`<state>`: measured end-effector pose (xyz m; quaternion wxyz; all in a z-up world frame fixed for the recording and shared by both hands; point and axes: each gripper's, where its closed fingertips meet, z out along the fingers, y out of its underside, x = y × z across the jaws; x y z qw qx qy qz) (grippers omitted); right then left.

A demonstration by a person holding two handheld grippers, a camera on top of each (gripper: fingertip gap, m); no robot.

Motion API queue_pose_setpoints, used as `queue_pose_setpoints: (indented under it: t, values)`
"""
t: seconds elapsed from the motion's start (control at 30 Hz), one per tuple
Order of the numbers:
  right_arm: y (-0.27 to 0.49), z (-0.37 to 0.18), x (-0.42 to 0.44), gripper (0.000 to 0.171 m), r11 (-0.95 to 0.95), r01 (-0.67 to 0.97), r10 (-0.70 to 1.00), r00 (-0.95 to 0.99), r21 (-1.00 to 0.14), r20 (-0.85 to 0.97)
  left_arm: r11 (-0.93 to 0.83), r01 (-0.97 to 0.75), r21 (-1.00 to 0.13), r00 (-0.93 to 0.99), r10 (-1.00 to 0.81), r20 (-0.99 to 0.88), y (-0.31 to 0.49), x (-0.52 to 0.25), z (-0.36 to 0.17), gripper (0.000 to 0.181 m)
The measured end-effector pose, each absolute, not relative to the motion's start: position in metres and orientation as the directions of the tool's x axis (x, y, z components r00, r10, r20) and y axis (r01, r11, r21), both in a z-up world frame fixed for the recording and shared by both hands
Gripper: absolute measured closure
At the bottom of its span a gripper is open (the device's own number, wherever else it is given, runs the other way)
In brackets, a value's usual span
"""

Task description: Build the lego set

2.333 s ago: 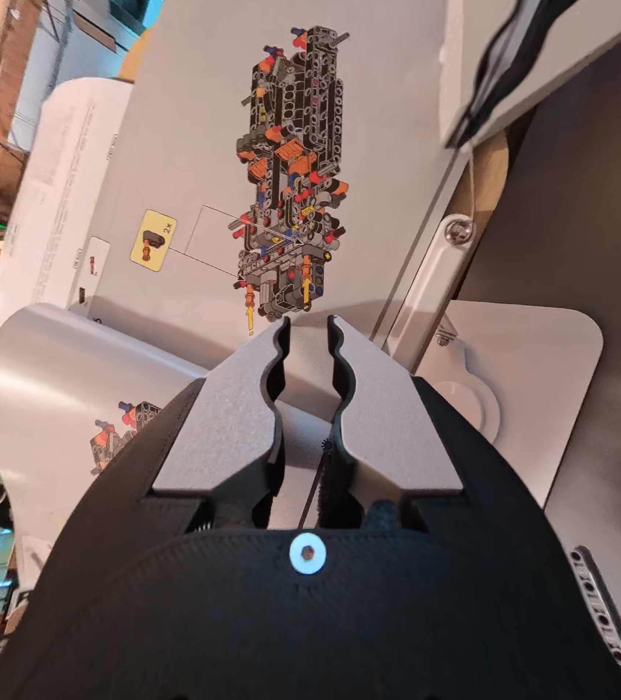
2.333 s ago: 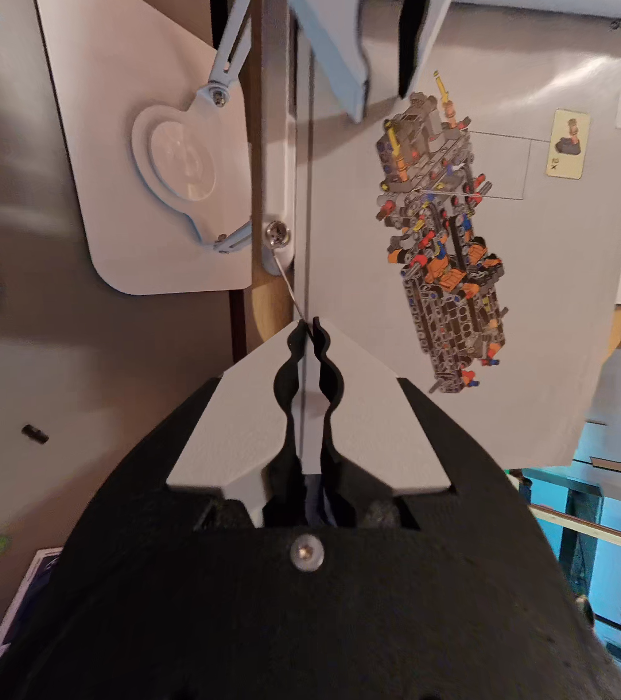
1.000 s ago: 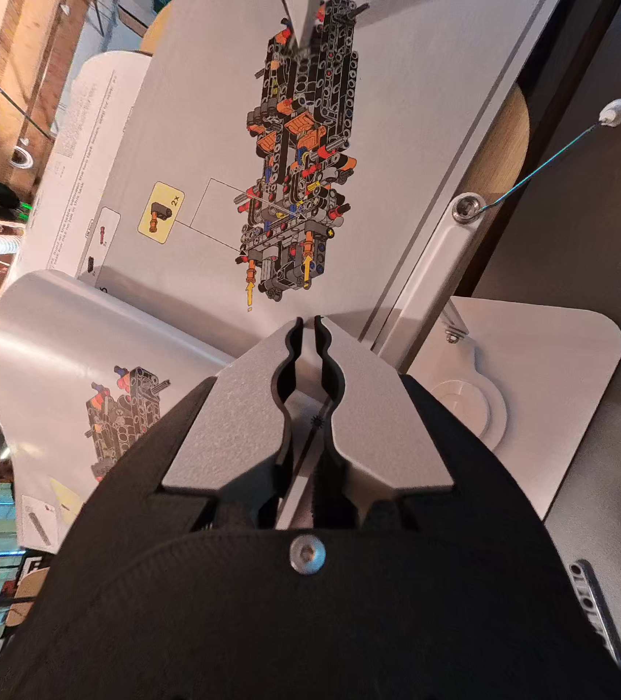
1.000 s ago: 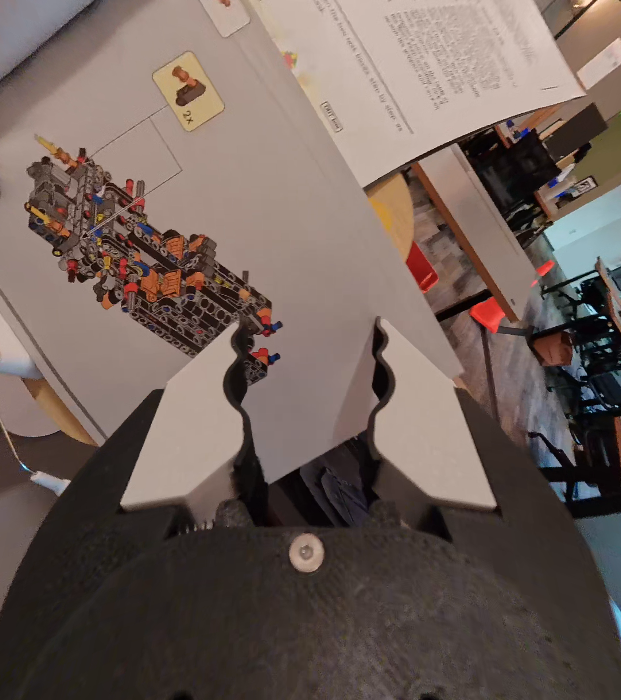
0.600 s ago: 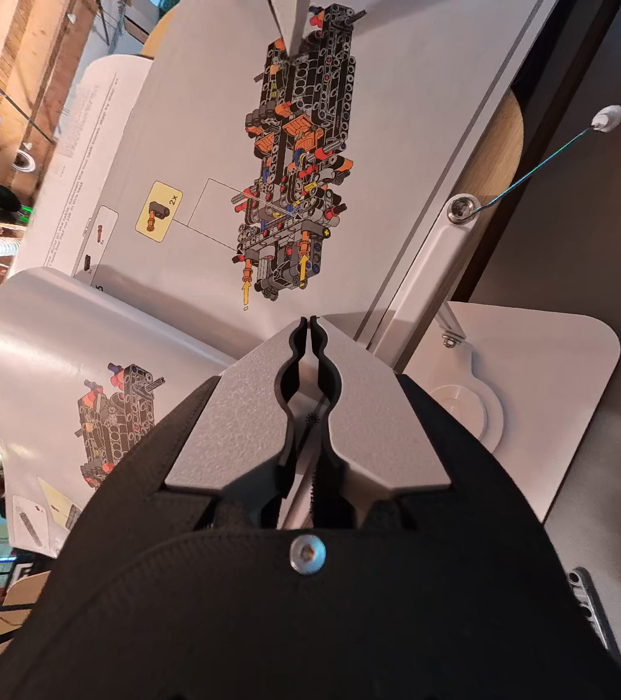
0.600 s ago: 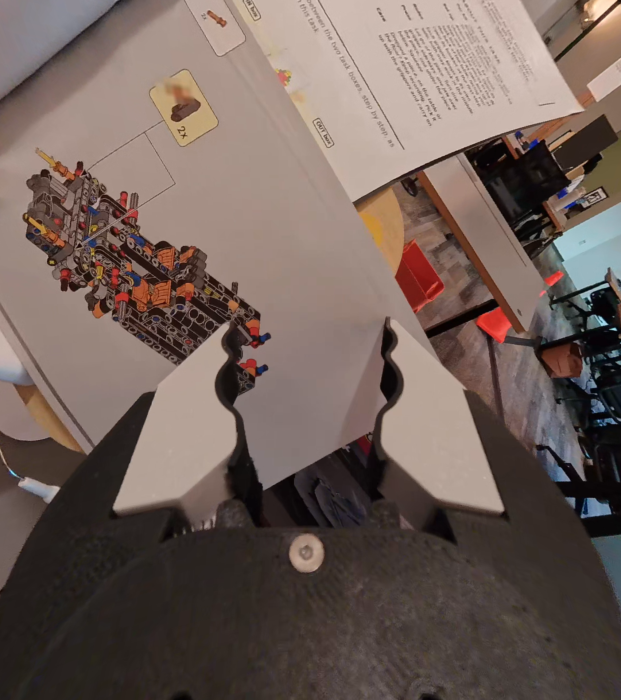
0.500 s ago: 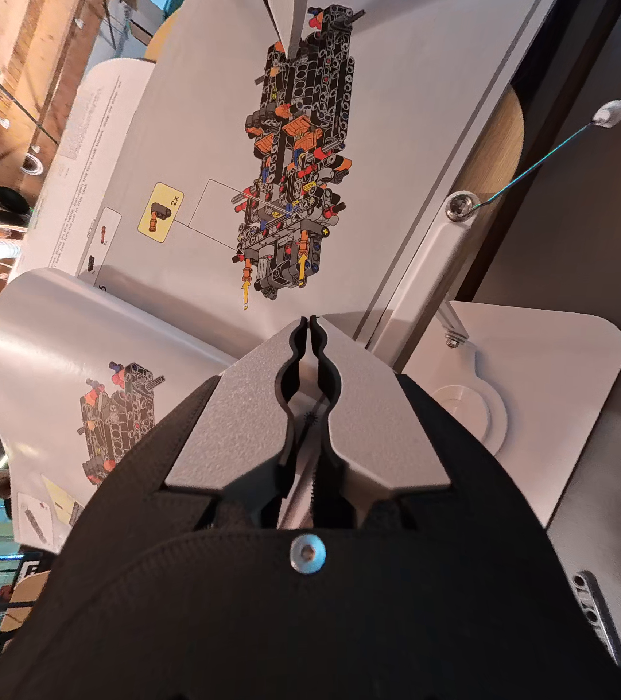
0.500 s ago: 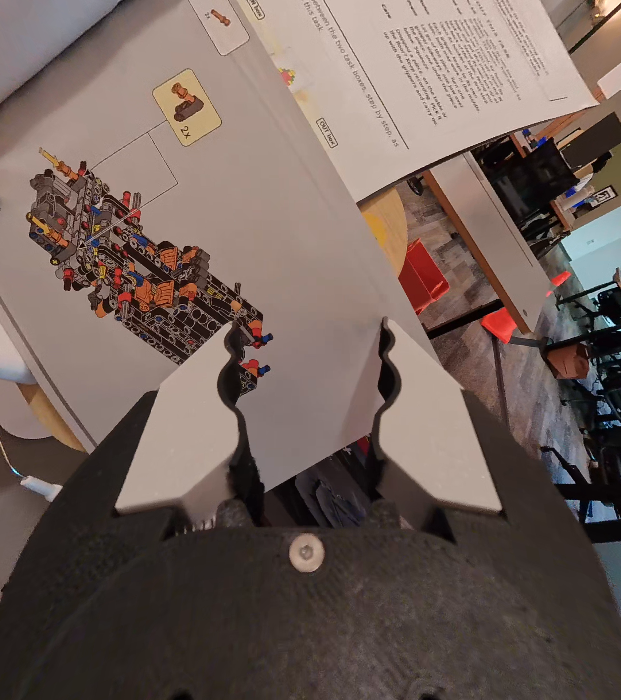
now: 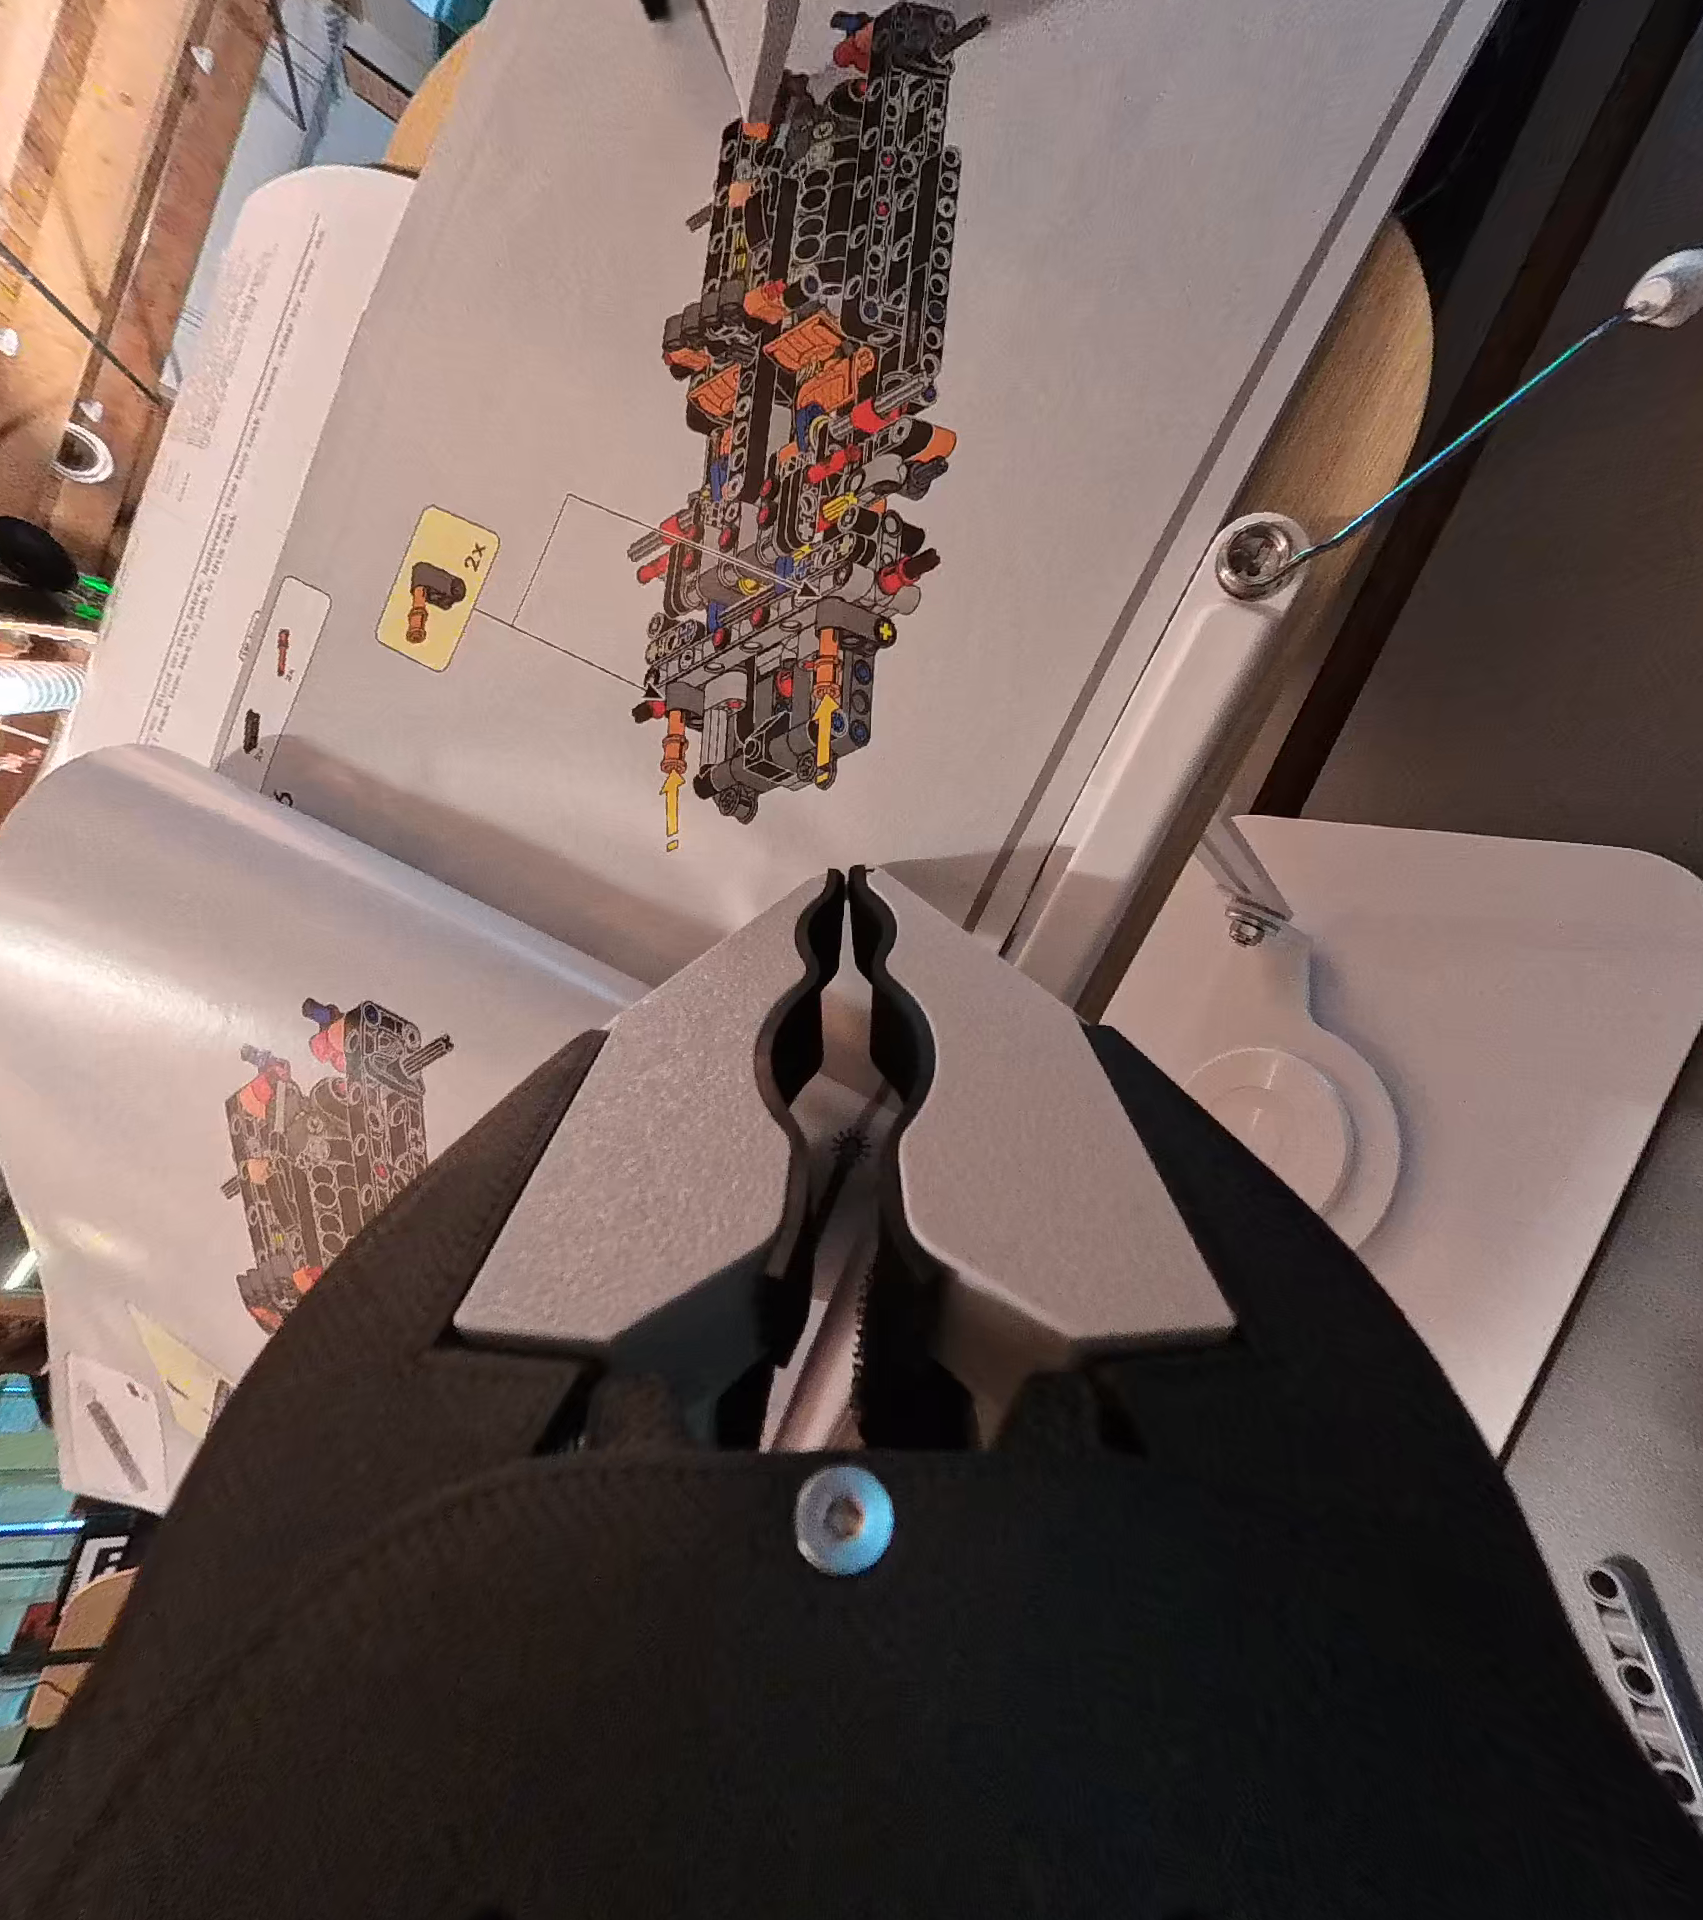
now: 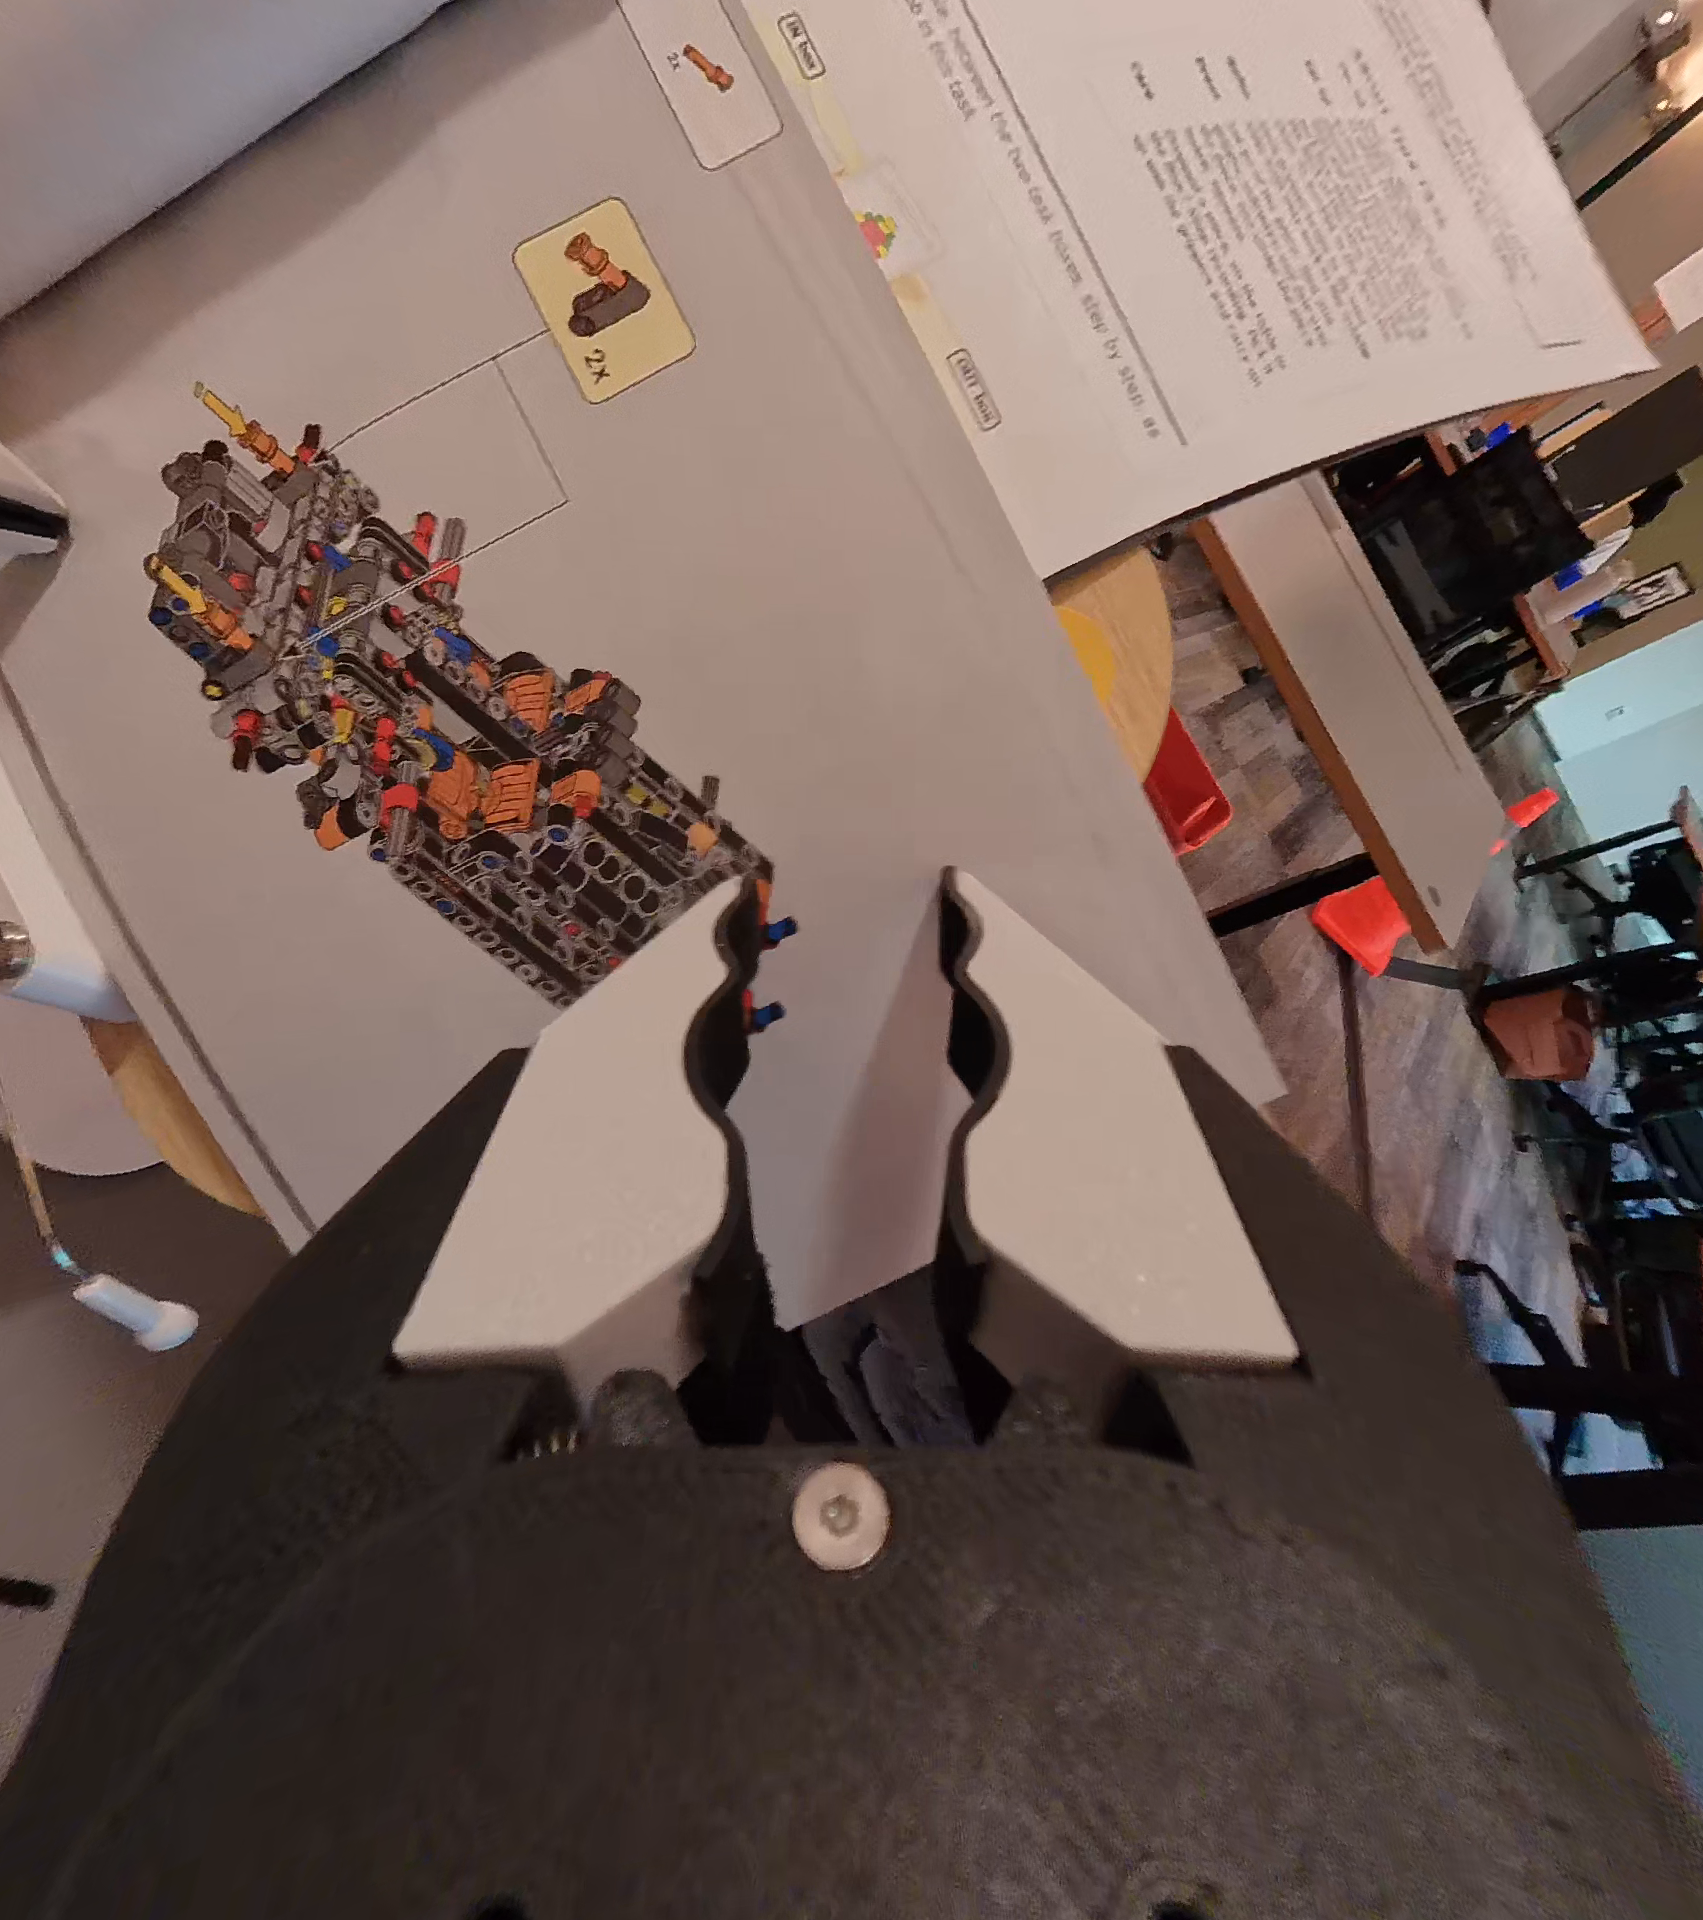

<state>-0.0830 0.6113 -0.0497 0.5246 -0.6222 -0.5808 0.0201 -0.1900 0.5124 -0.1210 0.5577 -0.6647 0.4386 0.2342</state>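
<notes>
The instruction booklet [image 9: 535, 312] stands open on a white stand [image 9: 1501, 1039], showing a drawing of the black and orange model. My left gripper [image 9: 847, 878] is shut, its tips at the booklet's lower edge by the fold. I cannot tell whether paper is pinched there. A curled page [image 9: 203, 935] bulges to its left. In the right wrist view, the booklet page [image 10: 722, 623] has its free corner between the fingers of my right gripper [image 10: 842, 894], which is open with a narrow gap. A grey lego beam [image 9: 1657, 1714] lies on the dark table at the lower right.
A printed white sheet [image 10: 1294, 208] hangs behind the booklet. A thin tether with a white end [image 9: 1673, 286] runs from the stand's bolt; it also shows in the right wrist view [image 10: 135, 1325]. Small black pieces [image 10: 16, 1590] lie on the table. Chairs and desks stand beyond. My right fingertips sit around 15 cm from my left ones.
My left gripper's jaws have closed from a small gap to touching. My right gripper's jaws have narrowed around the page corner and moved a little further onto the page.
</notes>
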Motion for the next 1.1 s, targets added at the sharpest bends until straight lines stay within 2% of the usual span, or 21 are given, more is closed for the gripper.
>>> queue_pose_setpoints:
  t: [0.07,0.17,0.33,0.53,0.63,0.87,0.93,1.0,1.1]
  values:
    - [0.62,-0.039,-0.078,0.113,0.214,0.687,0.723,0.367,-0.695,0.585,0.007,-0.846,-0.534,0.503,-0.326,-0.8,0.512,-0.189,-0.122,0.181]
    - [0.631,-0.033,-0.077,0.097,0.171,0.664,0.754,0.387,-0.728,0.53,0.01,-0.848,-0.53,0.498,-0.326,-0.804,0.511,-0.189,-0.122,0.181]
    - [0.634,-0.036,-0.077,0.099,0.168,0.666,0.772,0.369,-0.726,0.517,0.01,-0.85,-0.526,0.494,-0.33,-0.804,0.512,-0.189,-0.122,0.181]
    - [0.632,-0.033,-0.074,0.102,0.218,0.679,0.718,0.375,-0.701,0.586,0.013,-0.854,-0.52,0.488,-0.325,-0.81,0.512,-0.19,-0.122,0.181]
    - [0.631,-0.033,-0.073,0.107,0.227,0.687,0.71,0.369,-0.691,0.6,0.011,-0.855,-0.518,0.487,-0.324,-0.811,0.512,-0.19,-0.122,0.181]
    - [0.624,-0.029,-0.067,0.135,0.278,0.692,0.66,0.366,-0.666,0.656,0.004,-0.86,-0.511,0.481,-0.327,-0.813,0.512,-0.19,-0.122,0.181]
    - [0.616,-0.027,-0.067,0.151,0.301,0.685,0.656,0.357,-0.664,0.665,0.001,-0.861,-0.509,0.481,-0.329,-0.813,0.511,-0.19,-0.122,0.181]
    - [0.608,-0.033,-0.067,0.165,0.259,0.68,0.709,0.349,-0.686,0.613,-0.004,-0.859,-0.513,0.484,-0.335,-0.808,0.511,-0.19,-0.122,0.181]
    - [0.596,-0.035,-0.069,0.168,0.247,0.651,0.75,0.34,-0.717,0.567,-0.01,-0.861,-0.508,0.482,-0.333,-0.81,0.51,-0.19,-0.12,0.181]
